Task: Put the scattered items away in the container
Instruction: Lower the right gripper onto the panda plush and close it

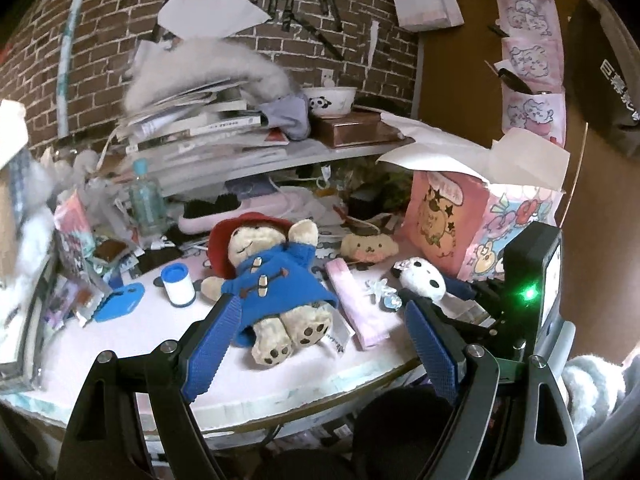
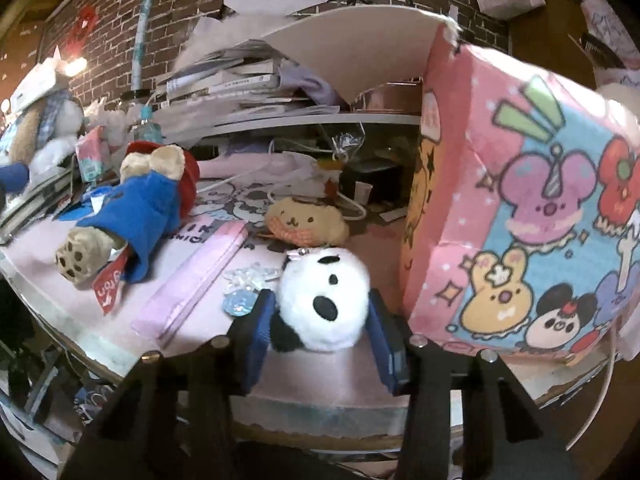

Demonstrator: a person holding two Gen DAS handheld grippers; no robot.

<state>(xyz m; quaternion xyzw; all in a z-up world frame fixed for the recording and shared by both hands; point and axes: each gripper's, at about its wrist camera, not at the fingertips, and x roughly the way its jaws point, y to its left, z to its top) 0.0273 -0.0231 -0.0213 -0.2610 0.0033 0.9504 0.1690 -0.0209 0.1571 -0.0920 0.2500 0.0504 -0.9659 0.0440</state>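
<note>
Pick step: right gripper (image 2: pixel 320 320) fingers bracket the panda plush (image 2: pixel 324 300) at the surface's near edge, beside the pink box (image 2: pixel 500 200), not clearly clamped; next squeeze and lift into it; left gripper (image 1: pixel 320 328) wide, empty.

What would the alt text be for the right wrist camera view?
The right gripper brackets a panda plush on a pink table mat, fingers at both its sides. A pink cartoon-print box stands just right; a blue-coated teddy bear lies left.

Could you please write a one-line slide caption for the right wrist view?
Right gripper closes around the panda plush beside the pink cartoon box.
</note>
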